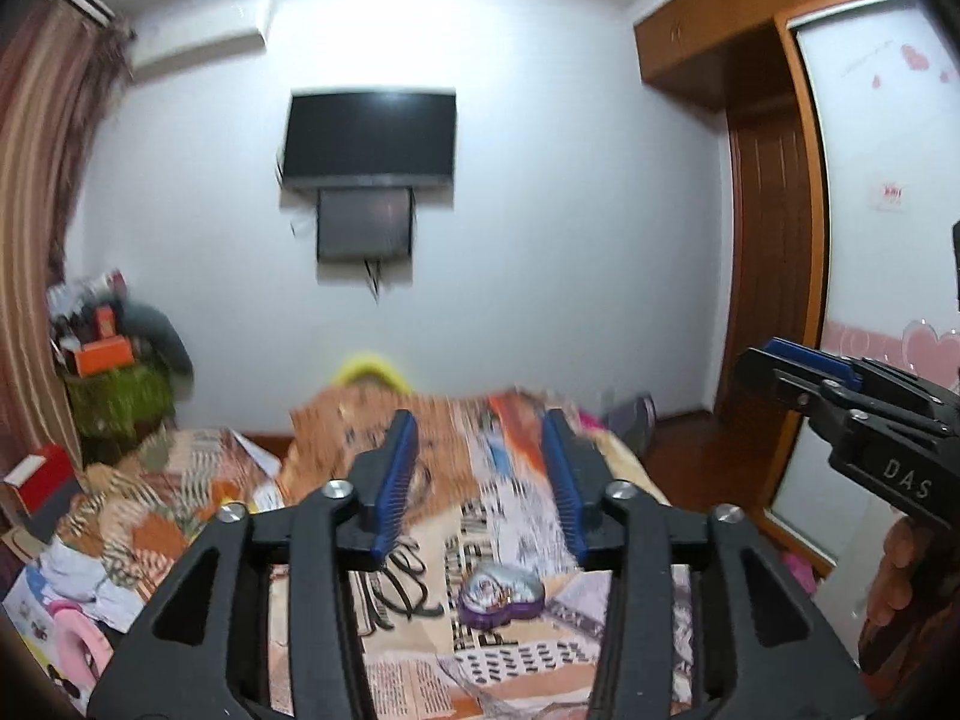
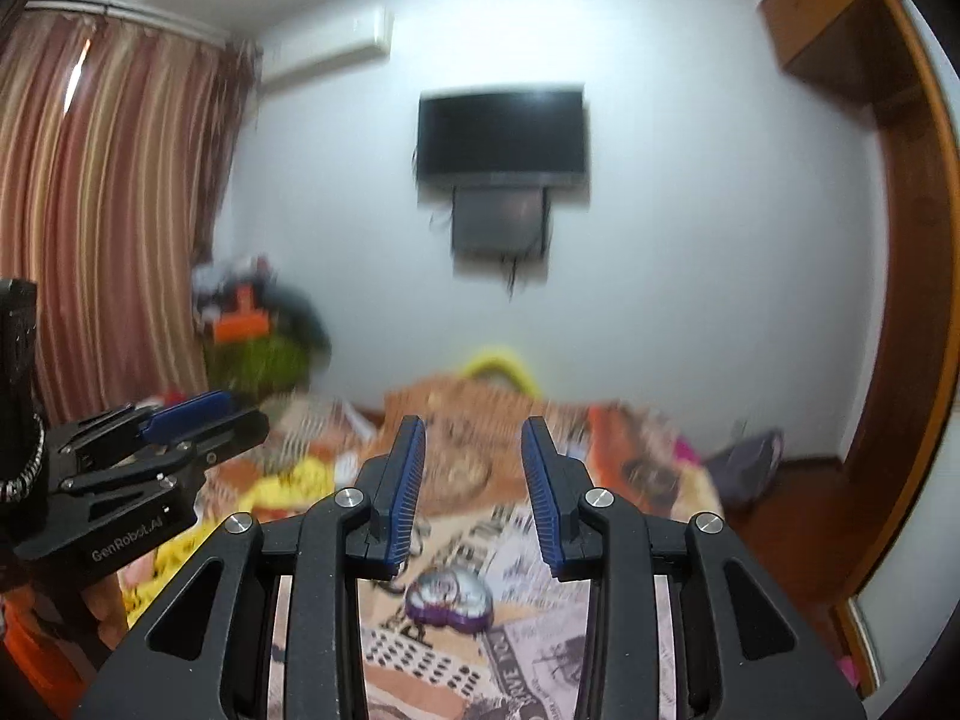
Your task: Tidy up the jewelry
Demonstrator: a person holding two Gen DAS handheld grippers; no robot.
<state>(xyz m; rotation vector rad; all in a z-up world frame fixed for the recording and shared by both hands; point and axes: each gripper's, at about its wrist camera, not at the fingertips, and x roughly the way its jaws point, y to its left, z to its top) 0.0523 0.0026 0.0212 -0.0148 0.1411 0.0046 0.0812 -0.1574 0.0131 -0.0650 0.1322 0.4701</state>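
We hold both grippers raised and nearly level over a bed (image 1: 510,666) covered in a soft orange newsprint-patterned quilt. Our left gripper (image 1: 487,480) is moderately open and empty; our right gripper (image 2: 474,477) is narrower and also empty. A small heart-shaped tin (image 2: 449,600), purple-sided with a shiny printed lid, sits low on the quilt, well apart from both. Risks, we judge: smooth rounded metal may slip from ribbed blue pads (image 2: 408,480), and the yielding quilt may let it tip
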